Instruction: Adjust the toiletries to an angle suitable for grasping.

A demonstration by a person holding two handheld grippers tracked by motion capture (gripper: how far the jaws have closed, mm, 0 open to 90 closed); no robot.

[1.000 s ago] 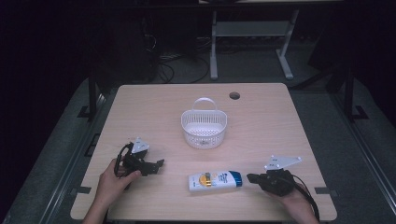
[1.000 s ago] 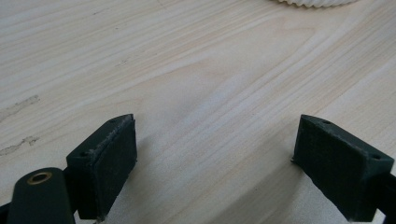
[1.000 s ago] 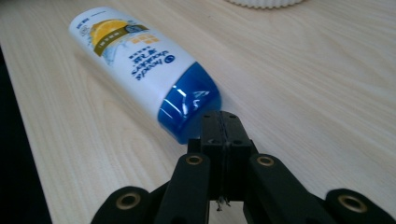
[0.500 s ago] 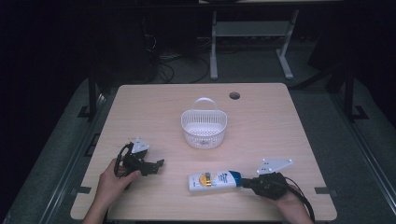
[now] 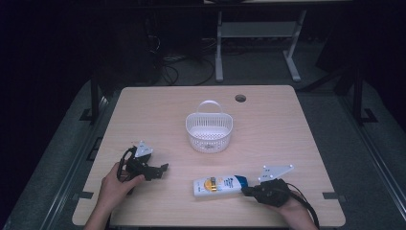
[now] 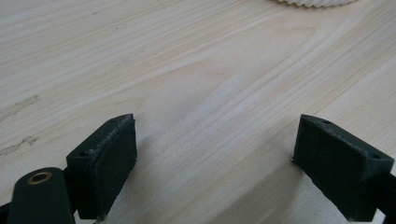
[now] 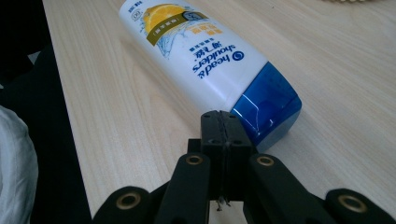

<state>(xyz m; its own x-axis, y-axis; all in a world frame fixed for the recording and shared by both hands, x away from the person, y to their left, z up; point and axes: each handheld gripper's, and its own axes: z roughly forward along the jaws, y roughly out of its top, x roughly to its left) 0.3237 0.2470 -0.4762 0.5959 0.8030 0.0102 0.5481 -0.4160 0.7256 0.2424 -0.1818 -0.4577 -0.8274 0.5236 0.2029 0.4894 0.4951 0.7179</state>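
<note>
Shampoo bottle (image 5: 221,185) lying flat on table (image 5: 158,110), near front edge, blue cap (image 7: 266,105) pointing toward right gripper (image 5: 249,190). Right gripper jaws pressed fully together, nothing between them; tips right at cap end, contact uncertain. Left gripper (image 5: 162,170) resting well apart to bottle's left, jaws spread wide over bare wood, holding nothing. White basket (image 5: 208,130) farther back, mid-table, apart from both.

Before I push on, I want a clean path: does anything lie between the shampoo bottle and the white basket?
Nothing visible. Bare table lies between the shampoo bottle and the white basket; the right gripper, shut, sits at the bottle's blue cap end.
</note>
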